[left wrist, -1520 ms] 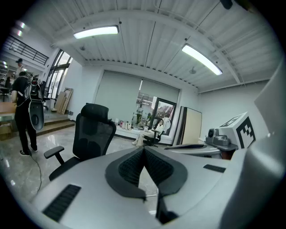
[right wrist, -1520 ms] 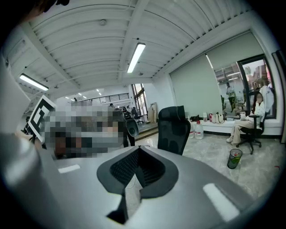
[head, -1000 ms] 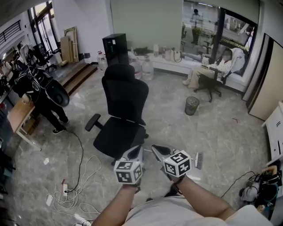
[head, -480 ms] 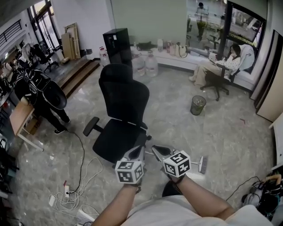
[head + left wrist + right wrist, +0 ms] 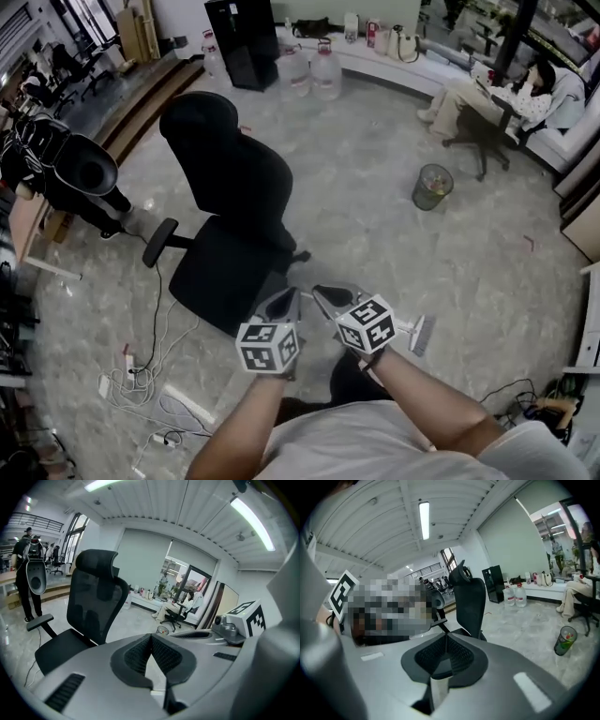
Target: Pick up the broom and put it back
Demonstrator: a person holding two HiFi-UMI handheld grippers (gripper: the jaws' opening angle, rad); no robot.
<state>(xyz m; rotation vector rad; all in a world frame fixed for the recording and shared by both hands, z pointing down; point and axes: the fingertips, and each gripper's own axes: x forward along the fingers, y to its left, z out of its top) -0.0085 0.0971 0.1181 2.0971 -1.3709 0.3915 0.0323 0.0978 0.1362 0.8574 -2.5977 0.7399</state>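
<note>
In the head view the broom's grey brush head (image 5: 419, 335) lies on the stone floor just right of my right forearm; its handle is hidden behind the arm. My left gripper (image 5: 292, 294) and right gripper (image 5: 318, 290) are held side by side above the floor, pointing ahead at a black office chair (image 5: 225, 216). In the left gripper view the left gripper (image 5: 151, 637) has its pads meeting, with nothing between them. The right gripper (image 5: 446, 637) is beginning to open; its tips are still almost together and hold nothing.
A small waste bin (image 5: 431, 186) stands ahead on the right. Loose cables and a power strip (image 5: 141, 375) lie at the left. Water bottles (image 5: 309, 70) line the far wall. One person sits at the far right (image 5: 506, 94); another stands at the left (image 5: 70, 173).
The head view has tilted further down and moved forward: chair and bin sit nearer and the far wall slides out at the top. Both grippers keep their spot in the picture.
</note>
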